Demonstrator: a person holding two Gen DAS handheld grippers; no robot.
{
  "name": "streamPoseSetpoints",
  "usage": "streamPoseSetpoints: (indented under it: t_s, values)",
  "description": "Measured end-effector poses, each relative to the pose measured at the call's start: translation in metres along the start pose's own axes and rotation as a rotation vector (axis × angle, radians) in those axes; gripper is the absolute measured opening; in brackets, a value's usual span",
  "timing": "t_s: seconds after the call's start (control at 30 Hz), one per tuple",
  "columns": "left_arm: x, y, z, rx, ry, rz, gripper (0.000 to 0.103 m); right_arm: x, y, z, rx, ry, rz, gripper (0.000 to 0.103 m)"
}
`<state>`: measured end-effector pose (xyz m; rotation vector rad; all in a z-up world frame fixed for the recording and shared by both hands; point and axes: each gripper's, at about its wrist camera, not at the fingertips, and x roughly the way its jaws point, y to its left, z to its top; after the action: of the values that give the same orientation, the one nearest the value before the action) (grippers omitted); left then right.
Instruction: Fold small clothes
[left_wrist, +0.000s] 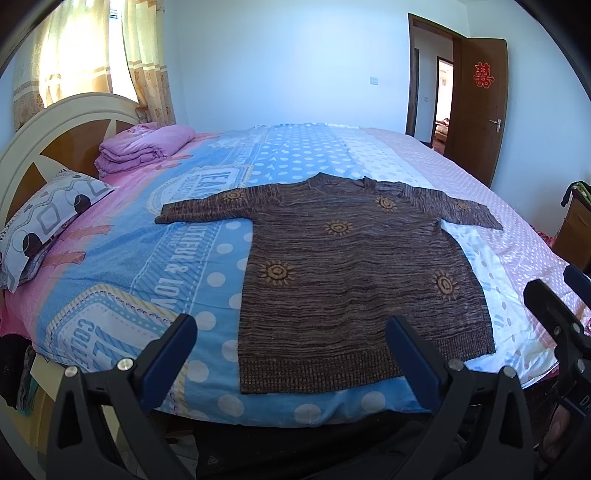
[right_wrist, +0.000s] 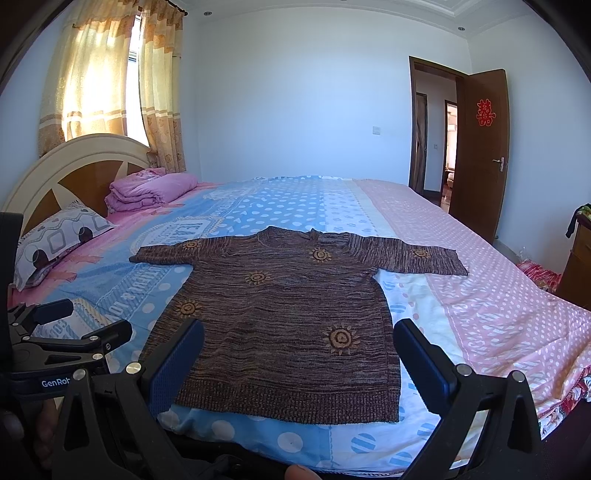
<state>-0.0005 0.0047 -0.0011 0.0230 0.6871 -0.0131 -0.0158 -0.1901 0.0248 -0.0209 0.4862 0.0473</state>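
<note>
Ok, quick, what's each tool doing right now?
Left tool: open, holding nothing, above the sweater hem.
Right tool: open, holding nothing.

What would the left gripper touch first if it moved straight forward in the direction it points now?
Most likely the brown sweater, near its ribbed hem, which lies between the open fingers of the left gripper. Nothing else seems to stand in between, though depth is uncertain.

1. A sweater (left_wrist: 354, 280) is lying flat on the bed (left_wrist: 122, 280), hem toward the cameras.
2. A pillow (left_wrist: 48, 225) is sitting at ten o'clock from it.
3. A folded blanket (left_wrist: 144, 146) is resting at eleven o'clock.
4. A door (left_wrist: 476, 107) is standing at one o'clock.
</note>
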Motion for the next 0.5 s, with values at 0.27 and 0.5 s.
streamPoseSetpoints:
  t_s: [0.27,0.5]
  values:
    - [0.0023,-0.0001,-0.0006,-0.016,-0.004,-0.014,0.103,0.0018,-0.0014,0.0002,0.008,0.006,0.003,0.102]
    - [0.0071,0.0022,-0.0002,-0.017,0.013,-0.018,0.103,0.0053,-0.0015,-0.0018,0.008,0.019,0.012,0.102]
